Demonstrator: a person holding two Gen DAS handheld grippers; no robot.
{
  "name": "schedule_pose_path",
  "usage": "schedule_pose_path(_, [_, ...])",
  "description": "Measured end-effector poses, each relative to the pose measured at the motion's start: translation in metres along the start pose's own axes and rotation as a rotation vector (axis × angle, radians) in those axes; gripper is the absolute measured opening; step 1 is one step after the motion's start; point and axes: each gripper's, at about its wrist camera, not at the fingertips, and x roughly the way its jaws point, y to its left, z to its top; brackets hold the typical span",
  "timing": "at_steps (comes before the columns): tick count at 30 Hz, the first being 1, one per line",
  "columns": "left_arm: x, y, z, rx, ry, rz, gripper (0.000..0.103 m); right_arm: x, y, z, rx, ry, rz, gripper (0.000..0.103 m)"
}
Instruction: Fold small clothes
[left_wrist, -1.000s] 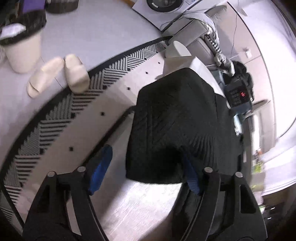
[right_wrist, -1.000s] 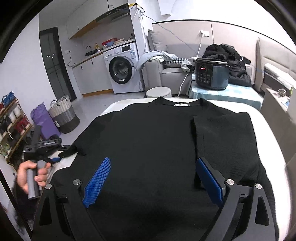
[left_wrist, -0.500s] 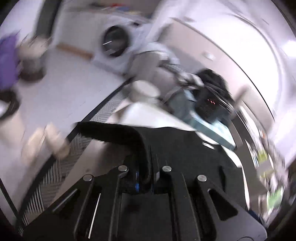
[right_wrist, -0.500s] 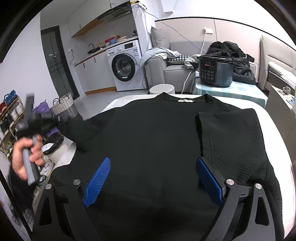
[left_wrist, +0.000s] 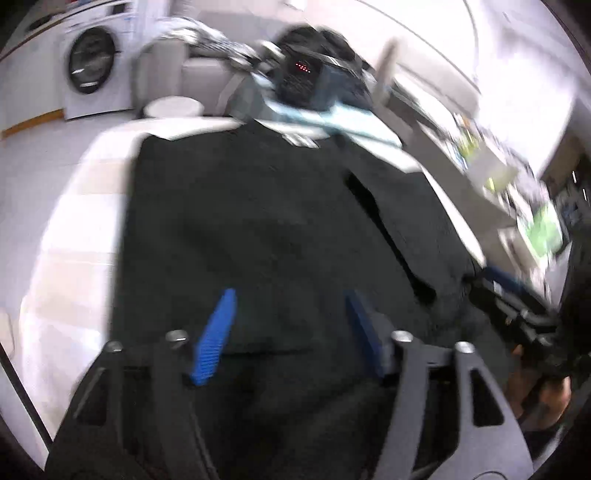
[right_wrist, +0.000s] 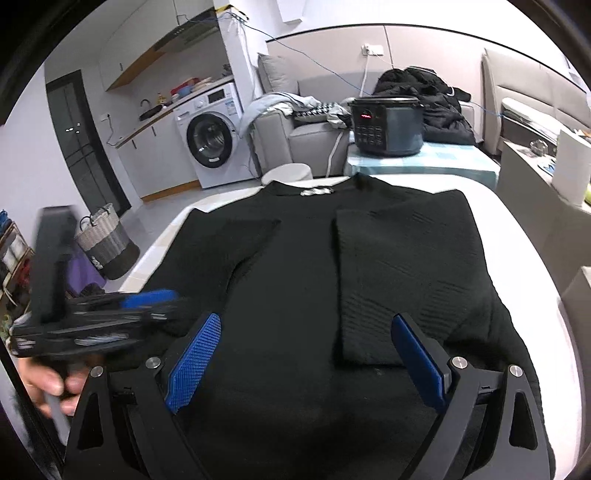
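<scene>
The white padded table (right_wrist: 517, 236) carries 1 black ribbed knit sweater (right_wrist: 295, 258), spread flat with its neckline and white neck label at the far edge. Compared with 1 second earlier, the sweater's left sleeve (right_wrist: 229, 240), then hanging off the table edge, now lies folded inward across the body; it matches the right sleeve (right_wrist: 402, 266), so 2 sleeves are folded in. Behind the table stand 1 white front-loading washing machine (right_wrist: 210, 140) and 1 dark blue-grey electric cooker (right_wrist: 388, 125) showing red digits. 2 black grippers with blue textured pads are visible. The left gripper (left_wrist: 288, 328), which was clamped on the sleeve half a second ago, has just been opening; its jaws stand apart above the sweater's lower half with nothing pinched between them. The right gripper (right_wrist: 306, 354) is spread wide over the hem, gripping nothing. The view from the left wrist is motion-blurred.
</scene>
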Motion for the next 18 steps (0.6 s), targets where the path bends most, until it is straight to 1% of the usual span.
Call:
schedule_pose_path(1, [-0.001, 0.011, 0.006, -0.038, -0.024, 0.023, 0.064, 0.000, -0.001, -0.001, 0.010, 0.001, 0.003, 0.095])
schedule_pose_path(2, [0.000, 0.017, 0.010, -0.065, -0.028, 0.052, 0.064, 0.002, -0.004, -0.002, 0.023, 0.003, 0.006, 0.095])
schedule_pose_path(3, [-0.002, 0.023, 0.011, -0.089, -0.021, 0.085, 0.064, 0.003, -0.006, -0.003, 0.034, 0.007, 0.009, 0.095])
schedule_pose_path(4, [0.006, 0.029, 0.015, -0.119, -0.002, 0.116, 0.064, 0.006, -0.008, -0.004, 0.043, 0.016, 0.013, 0.095])
schedule_pose_path(5, [0.010, 0.031, 0.021, -0.132, 0.017, 0.126, 0.064, 0.007, -0.009, -0.004, 0.048, 0.026, 0.015, 0.095])
schedule_pose_path(7, [0.018, 0.040, 0.017, -0.114, 0.039, 0.149, 0.064, 0.010, -0.009, -0.006, 0.044, 0.040, 0.019, 0.095])
schedule_pose_path(8, [0.028, 0.040, 0.016, -0.084, 0.061, 0.194, 0.064, 0.012, -0.010, -0.007, 0.035, 0.050, 0.011, 0.095])
schedule_pose_path(10, [0.043, 0.038, 0.011, -0.043, 0.097, 0.259, 0.063, 0.016, -0.013, -0.009, 0.028, 0.071, -0.025, 0.095])
schedule_pose_path(12, [0.050, 0.040, 0.010, -0.033, 0.094, 0.274, 0.063, 0.020, -0.022, -0.011, 0.038, 0.094, -0.043, 0.095])
schedule_pose_path(13, [0.050, 0.040, 0.003, -0.031, 0.091, 0.278, 0.063, 0.021, -0.031, -0.012, 0.062, 0.098, -0.056, 0.095])
schedule_pose_path(15, [0.052, 0.034, 0.007, -0.021, 0.091, 0.302, 0.063, 0.026, -0.049, -0.013, 0.124, 0.123, -0.074, 0.095])
schedule_pose_path(16, [0.052, 0.030, 0.006, -0.022, 0.086, 0.298, 0.063, 0.029, -0.059, -0.014, 0.165, 0.142, -0.079, 0.089])
schedule_pose_path(17, [0.042, 0.020, 0.001, -0.015, 0.071, 0.263, 0.063, 0.031, -0.068, -0.016, 0.203, 0.159, -0.077, 0.080])
schedule_pose_path(18, [0.037, 0.014, -0.002, -0.003, 0.065, 0.242, 0.063, 0.033, -0.072, -0.017, 0.222, 0.172, -0.074, 0.078])
